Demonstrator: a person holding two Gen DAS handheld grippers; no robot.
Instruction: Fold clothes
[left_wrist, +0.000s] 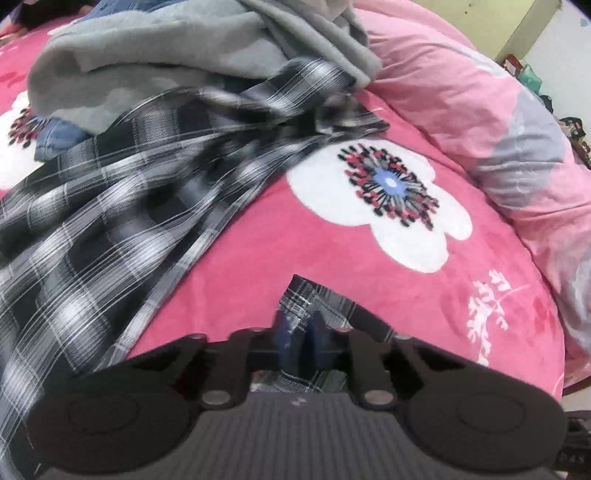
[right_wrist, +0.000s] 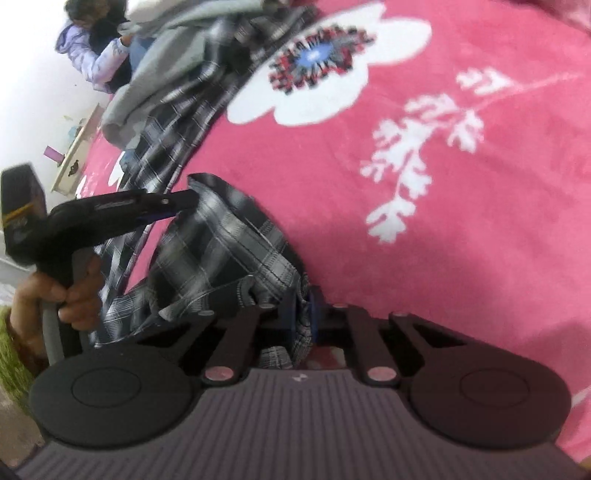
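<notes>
Both grippers pinch the plaid shirt (left_wrist: 110, 206) — the left gripper (left_wrist: 301, 332) and the right gripper (right_wrist: 304, 314) each clamp an edge — while the rest trails across the pink flowered blanket (left_wrist: 295, 258) toward a grey garment (left_wrist: 166, 55).

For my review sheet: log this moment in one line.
left gripper: shut on plaid shirt | right gripper: shut on plaid shirt | shirt partly under grey garment | surface: pink blanket
</notes>
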